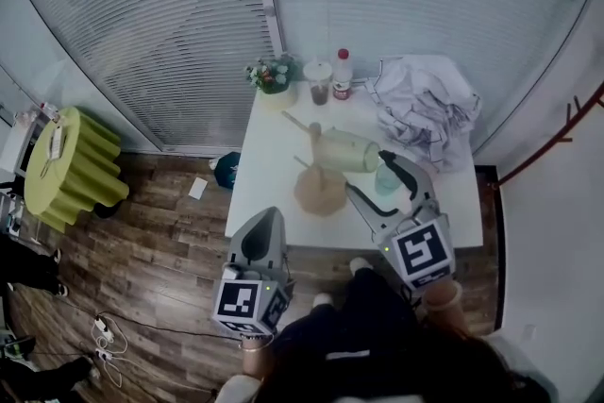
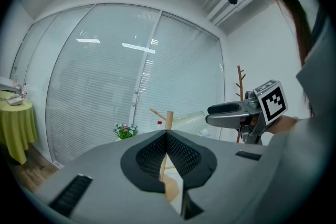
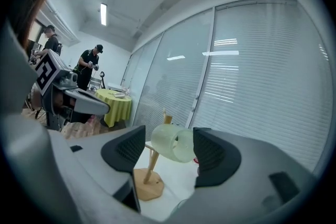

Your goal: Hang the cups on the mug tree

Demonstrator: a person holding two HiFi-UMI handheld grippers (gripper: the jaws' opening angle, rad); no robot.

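Pale green translucent cup (image 3: pixel 176 144) hung sideways on upper peg of wooden mug tree (image 3: pixel 147 186), framed between spread jaws of right tongs (image 3: pixel 168 147); pad contact not discernible. Tree stood upright beyond closed left tongs (image 2: pixel 167 136). Teal cup (image 1: pixel 386 179) set just beside right tongs.

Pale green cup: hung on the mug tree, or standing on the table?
Hung. The pale green cup lies sideways on a peg of the mug tree, above the table; the right gripper has its jaws apart, off it.
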